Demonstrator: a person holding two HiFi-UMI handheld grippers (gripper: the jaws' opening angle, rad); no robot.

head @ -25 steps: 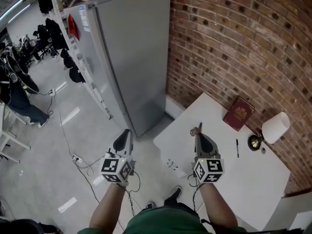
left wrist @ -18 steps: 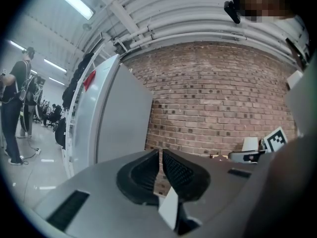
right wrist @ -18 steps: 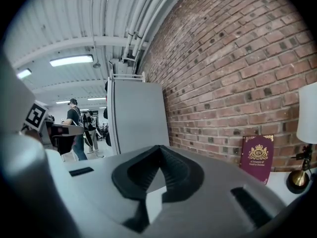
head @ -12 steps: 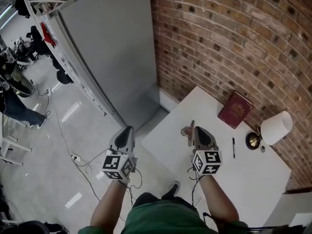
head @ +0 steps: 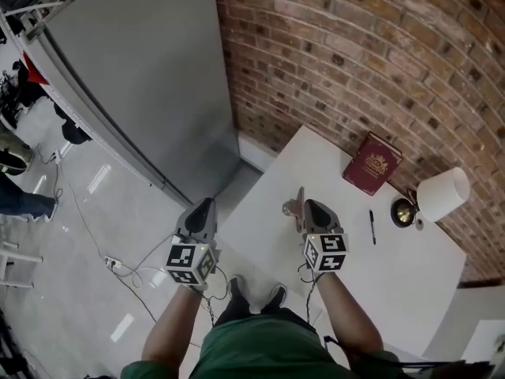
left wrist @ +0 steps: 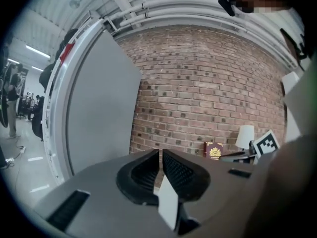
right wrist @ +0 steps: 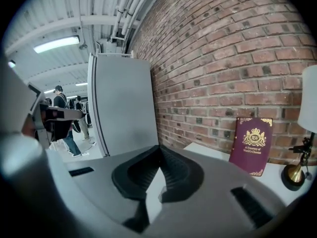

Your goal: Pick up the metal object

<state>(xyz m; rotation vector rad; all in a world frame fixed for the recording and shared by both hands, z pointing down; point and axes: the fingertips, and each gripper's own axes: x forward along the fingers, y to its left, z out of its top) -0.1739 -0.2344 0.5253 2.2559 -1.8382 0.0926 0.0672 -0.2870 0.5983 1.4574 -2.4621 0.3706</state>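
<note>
A small brownish metal-looking object (head: 293, 207) with a thin upright stem stands on the white table (head: 394, 283), just left of my right gripper's tip. Whether they touch I cannot tell. My right gripper (head: 309, 205) hovers over the table's left part, jaws shut with nothing between them (right wrist: 159, 150). My left gripper (head: 207, 202) hangs over the floor off the table's left corner. It is also shut and empty (left wrist: 161, 155). Neither gripper view shows the object clearly.
A maroon book (head: 371, 163) leans on the brick wall (head: 331, 46). A lamp with a white shade (head: 442, 194) and a brass base (head: 402, 212) stands beside a pen (head: 371, 227). A tall grey cabinet (head: 142, 77) stands left. Cables (head: 118, 263) lie on the floor.
The head view has shifted: table, book and lamp have slid left and the cabinet fills more of the top left. Both grippers stay shut, side by side, the right one still beside the small object.
</note>
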